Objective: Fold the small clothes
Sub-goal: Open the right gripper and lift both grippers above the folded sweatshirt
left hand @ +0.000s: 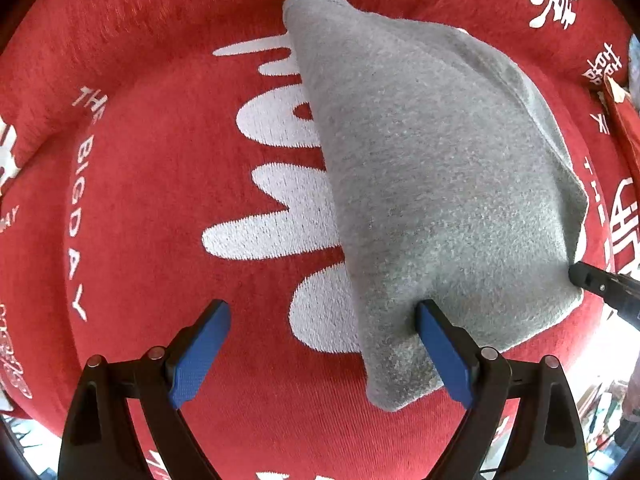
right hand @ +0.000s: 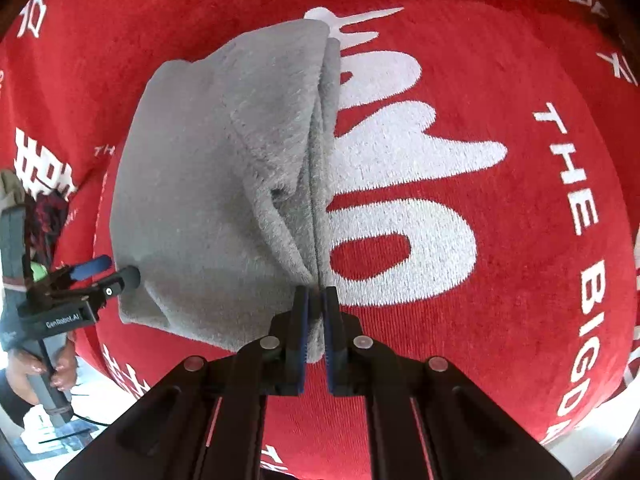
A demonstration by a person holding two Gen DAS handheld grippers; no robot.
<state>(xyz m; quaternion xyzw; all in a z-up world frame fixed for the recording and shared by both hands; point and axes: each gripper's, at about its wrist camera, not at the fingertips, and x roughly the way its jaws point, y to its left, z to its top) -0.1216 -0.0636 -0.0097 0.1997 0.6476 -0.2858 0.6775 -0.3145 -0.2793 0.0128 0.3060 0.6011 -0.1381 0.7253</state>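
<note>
A grey fleece garment (left hand: 440, 180) lies partly folded on a red tablecloth (left hand: 160, 200). In the left wrist view my left gripper (left hand: 322, 316) stands open and points down. Its right finger (left hand: 436, 336) rests on the garment's near part and its left finger hangs over bare red cloth. In the right wrist view my right gripper (right hand: 316, 304) is shut on a gathered edge of the garment (right hand: 220, 180), which rises in folds toward the pads. The left gripper (right hand: 116, 270) shows at the garment's left corner, and the right gripper's tip (left hand: 588, 276) at its right edge.
The red tablecloth (right hand: 520, 80) carries large white characters and the words "THE BIG DAY". A person's hand (right hand: 44, 376) grips the left tool's handle at the lower left. Clutter and pale floor show beyond the table's edge (left hand: 600, 400).
</note>
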